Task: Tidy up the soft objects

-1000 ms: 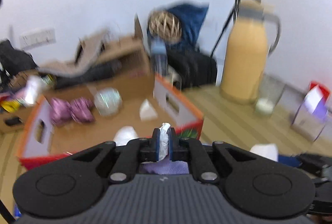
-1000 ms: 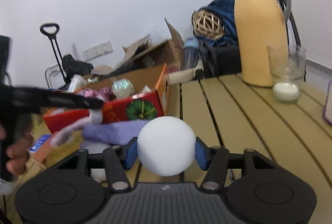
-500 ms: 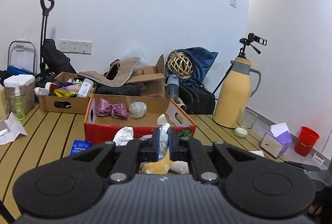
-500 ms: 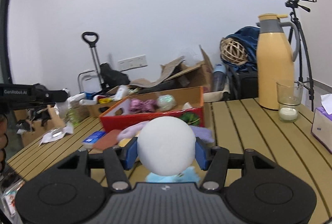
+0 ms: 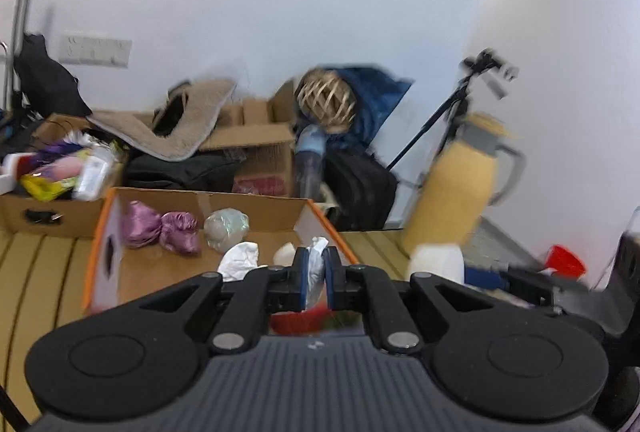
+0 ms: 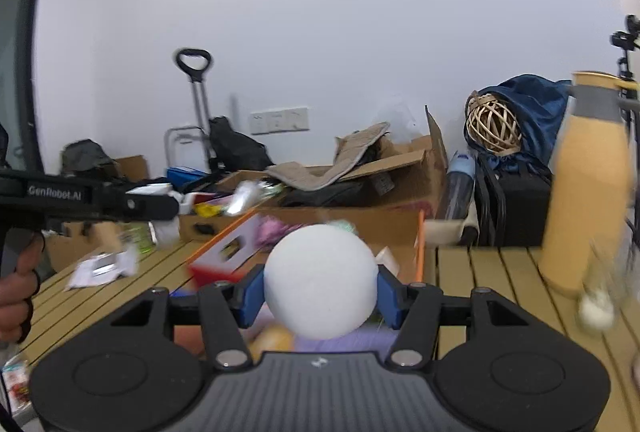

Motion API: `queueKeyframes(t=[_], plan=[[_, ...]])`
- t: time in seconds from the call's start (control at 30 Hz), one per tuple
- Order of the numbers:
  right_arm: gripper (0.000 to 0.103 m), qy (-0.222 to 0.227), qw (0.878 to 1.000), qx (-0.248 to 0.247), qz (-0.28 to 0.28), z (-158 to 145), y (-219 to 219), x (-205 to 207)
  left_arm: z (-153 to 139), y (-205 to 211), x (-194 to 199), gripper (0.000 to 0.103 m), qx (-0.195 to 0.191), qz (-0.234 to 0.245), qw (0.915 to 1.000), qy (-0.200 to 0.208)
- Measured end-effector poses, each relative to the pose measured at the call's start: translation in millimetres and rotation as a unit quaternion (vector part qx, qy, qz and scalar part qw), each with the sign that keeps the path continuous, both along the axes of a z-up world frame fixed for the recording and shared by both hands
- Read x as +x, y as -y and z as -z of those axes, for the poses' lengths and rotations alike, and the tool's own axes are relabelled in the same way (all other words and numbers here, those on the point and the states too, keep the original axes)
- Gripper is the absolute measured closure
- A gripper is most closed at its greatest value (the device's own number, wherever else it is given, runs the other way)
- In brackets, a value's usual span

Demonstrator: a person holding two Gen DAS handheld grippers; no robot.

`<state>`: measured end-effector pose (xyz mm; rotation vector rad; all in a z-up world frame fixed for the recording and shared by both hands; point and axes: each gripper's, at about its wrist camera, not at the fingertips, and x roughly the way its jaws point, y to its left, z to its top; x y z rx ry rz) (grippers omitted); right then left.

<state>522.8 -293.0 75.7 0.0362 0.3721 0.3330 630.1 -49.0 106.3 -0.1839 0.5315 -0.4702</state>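
My left gripper (image 5: 316,278) is shut on a crumpled white tissue (image 5: 316,264), held above the near wall of the red and orange cardboard box (image 5: 102,232). In the box lie purple satin bundles (image 5: 160,228), a pale wrapped ball (image 5: 226,226) and a white crumpled piece (image 5: 240,258). My right gripper (image 6: 320,290) is shut on a white foam ball (image 6: 320,280), held above the table in front of the same box (image 6: 224,252). A purple cloth (image 6: 344,342) and a yellow soft thing (image 6: 274,340) lie below it. The left gripper's body (image 6: 92,197) shows at the left of the right wrist view.
A yellow thermos (image 5: 456,203) stands on the slatted wooden table (image 6: 500,288) at the right, with a glass (image 6: 600,292) holding a white candle beside it. Cardboard boxes (image 5: 52,207), a black bag and a wicker ball (image 5: 326,105) are behind the table.
Both grippers have moved closer to the box, so it looks larger. The views are now blurred from motion. Both grips are unchanged.
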Motion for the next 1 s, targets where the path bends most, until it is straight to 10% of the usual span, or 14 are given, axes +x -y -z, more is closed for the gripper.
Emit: queueKeyframes(t=[0.27,0.43,0.7,1.0], plan=[[0.046,-0.069,0.991,-0.113,0.021,16,-23,228,73,49,181,0.088,-0.012,-0.054,0.9888,-0.139],[0.043,-0.121,0.991,-0.055,0.024,44,-12,301,103,28,210,0.041,-0.065,-0.088,0.9744,-0.196],[0.030,-0.111,0.992,-0.046,0.043,51,-2,300,52,11,175,0.028,-0.062,-0.065,0.9864,-0.137],[0.024,-0.063,0.997,-0.039,0.013,-22,13,171,-17,-25,12,0.012,0.039,-0.038,0.9985,0.011]])
